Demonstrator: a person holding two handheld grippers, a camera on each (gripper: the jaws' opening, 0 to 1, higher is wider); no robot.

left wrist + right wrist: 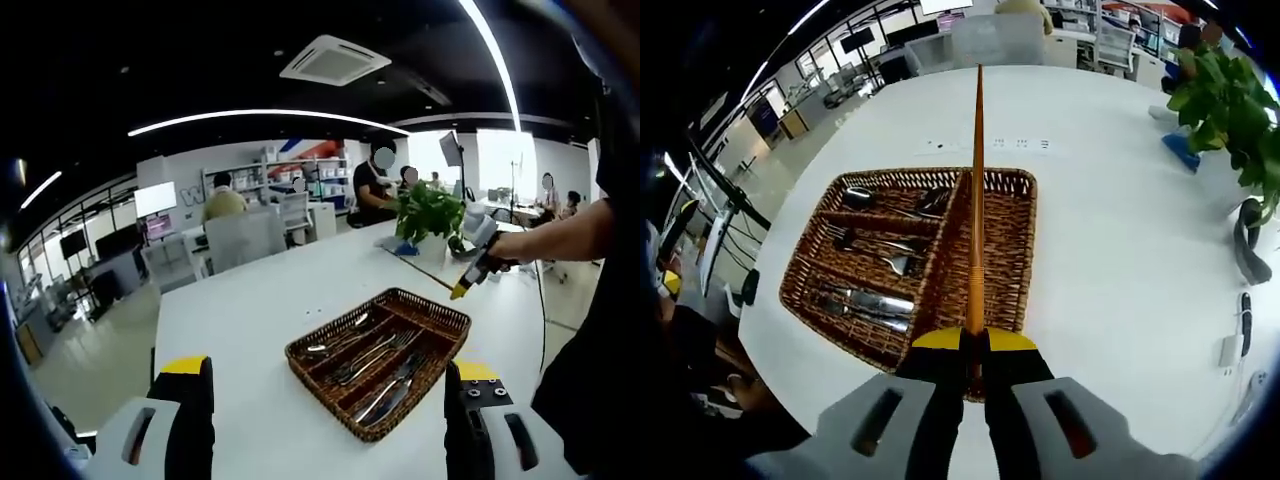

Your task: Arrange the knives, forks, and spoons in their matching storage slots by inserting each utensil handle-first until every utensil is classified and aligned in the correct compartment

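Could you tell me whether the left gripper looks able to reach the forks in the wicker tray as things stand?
Probably yes. The left gripper is open and empty, and the forks lie uncovered in the wicker tray straight ahead of it. The right gripper, shut on an orange stick, is held off to one side.

Brown woven wicker basket (1005, 250) on plain white counter (1120, 260). Silver utensils: spoons (890, 198), forks (875, 243), knives (865, 302). Orange-brown stick (977, 190) clamped in right tongs (974, 345): black with yellow tips, grey body. Left tongs (328, 385): same black, yellow and grey. Green plant (428, 210) in white pot, blue item beside it.
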